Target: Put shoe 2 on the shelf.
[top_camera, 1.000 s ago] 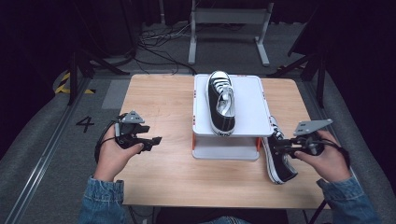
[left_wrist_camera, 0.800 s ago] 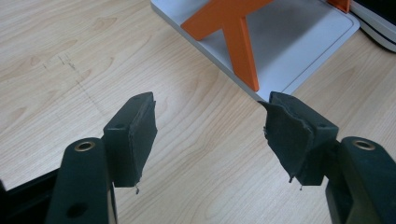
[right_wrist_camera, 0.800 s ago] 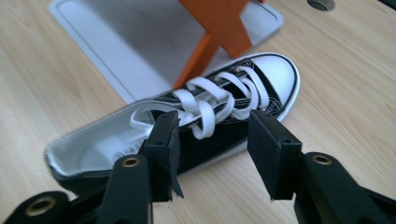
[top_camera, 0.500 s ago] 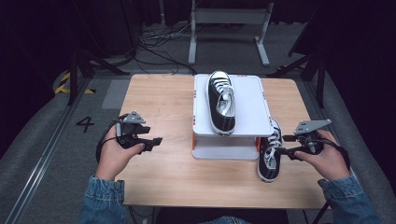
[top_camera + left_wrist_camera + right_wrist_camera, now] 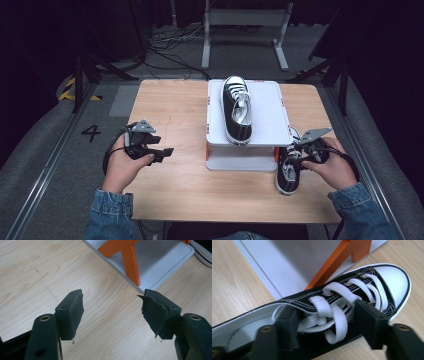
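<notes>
A black-and-white sneaker [image 5: 237, 112] lies on top of the white stand [image 5: 267, 115], toe toward me. A second matching sneaker [image 5: 288, 172] stands on its sole on the table at the stand's front right corner. My right gripper [image 5: 299, 152] sits over its laces. In the right gripper view the gripper [image 5: 325, 320] straddles the laces and tongue of that sneaker [image 5: 387, 282]; its jaws have opened wide and just closed back a little, and I see no pad pressing. My left gripper [image 5: 167, 151] hovers left of the stand, open [image 5: 112, 312] with bare wood between its pads.
The stand has orange supports [image 5: 130, 260] under its white top and a white base plate. The wooden table [image 5: 170, 105] has free room on its left half and along the front edge. Dark floor, cables and a metal frame lie beyond the far edge.
My right hand has come down and turned the second sneaker from its side onto its sole by the stand's corner. Its jaws stand wider than before. The left hand has stayed put.
</notes>
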